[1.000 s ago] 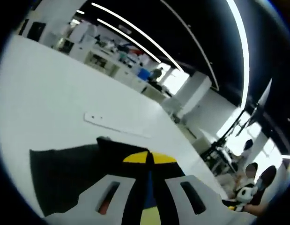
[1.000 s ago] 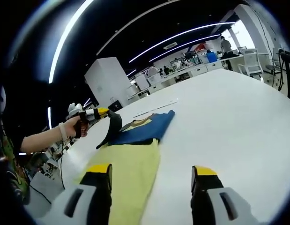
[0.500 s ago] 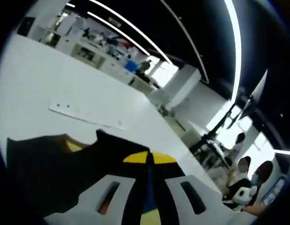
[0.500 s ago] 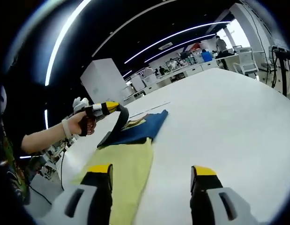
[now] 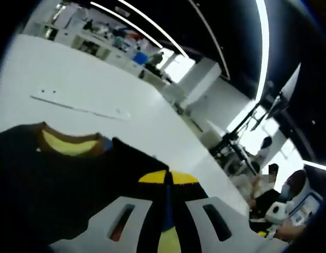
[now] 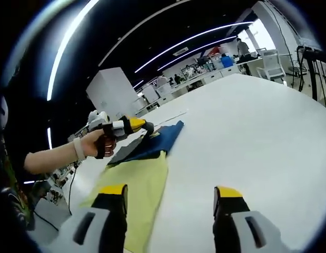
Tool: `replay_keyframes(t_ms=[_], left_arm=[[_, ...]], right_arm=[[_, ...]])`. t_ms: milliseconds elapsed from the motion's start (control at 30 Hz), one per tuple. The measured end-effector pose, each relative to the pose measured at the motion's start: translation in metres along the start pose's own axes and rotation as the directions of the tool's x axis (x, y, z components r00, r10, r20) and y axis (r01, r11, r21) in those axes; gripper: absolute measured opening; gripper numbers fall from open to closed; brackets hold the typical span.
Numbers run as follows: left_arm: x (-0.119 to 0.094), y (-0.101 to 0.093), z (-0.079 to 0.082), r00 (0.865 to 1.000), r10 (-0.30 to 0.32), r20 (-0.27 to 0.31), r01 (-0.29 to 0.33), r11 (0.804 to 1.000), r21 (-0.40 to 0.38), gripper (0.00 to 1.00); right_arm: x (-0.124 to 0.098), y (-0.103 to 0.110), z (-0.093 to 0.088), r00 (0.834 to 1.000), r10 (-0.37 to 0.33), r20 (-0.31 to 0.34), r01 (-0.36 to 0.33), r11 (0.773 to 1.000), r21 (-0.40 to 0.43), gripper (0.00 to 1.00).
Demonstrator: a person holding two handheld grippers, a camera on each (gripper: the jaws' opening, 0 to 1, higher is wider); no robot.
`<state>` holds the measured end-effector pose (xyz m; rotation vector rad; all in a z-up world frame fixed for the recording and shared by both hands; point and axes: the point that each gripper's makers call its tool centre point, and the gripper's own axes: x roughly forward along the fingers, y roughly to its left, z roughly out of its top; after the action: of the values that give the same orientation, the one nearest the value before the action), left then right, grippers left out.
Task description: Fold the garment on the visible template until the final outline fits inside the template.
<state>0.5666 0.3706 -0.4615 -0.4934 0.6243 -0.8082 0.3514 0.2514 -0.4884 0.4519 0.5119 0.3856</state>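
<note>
The jaws of the left gripper (image 5: 168,182) are closed on a dark fold of the garment (image 6: 144,174). The right gripper (image 6: 170,194) is held with jaws open, over the white table (image 6: 247,137), beside the yellow part.
</note>
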Motion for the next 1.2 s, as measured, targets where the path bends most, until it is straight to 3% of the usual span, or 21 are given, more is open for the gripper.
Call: replay_keyframes(t_ms=[233, 433, 1067, 1200], left_arm=[[0.012, 0.0, -0.032, 0.995, 0.003, -0.102, 0.007, 0.995, 0.095, 0.0], [0.02, 0.004, -0.046, 0.989, 0.009, -0.147, 0.006, 0.995, 0.103, 0.0], [0.026, 0.002, -0.045, 0.991, -0.018, -0.136, 0.041, 0.985, 0.166, 0.0], [0.027, -0.01, -0.043, 0.991, -0.052, -0.119, 0.076, 0.975, 0.207, 0.19]], right_arm=[[-0.001, -0.007, -0.002, 1.0, -0.004, 0.0, 0.004, 1.0, 0.014, 0.65], [0.0, -0.008, -0.005, 1.0, 0.0, -0.006, 0.0, 1.0, 0.023, 0.64], [0.003, -0.005, -0.009, 1.0, 0.01, 0.0, -0.01, 0.999, 0.047, 0.64], [0.004, -0.004, -0.01, 1.0, 0.011, 0.001, -0.011, 0.999, 0.047, 0.64]])
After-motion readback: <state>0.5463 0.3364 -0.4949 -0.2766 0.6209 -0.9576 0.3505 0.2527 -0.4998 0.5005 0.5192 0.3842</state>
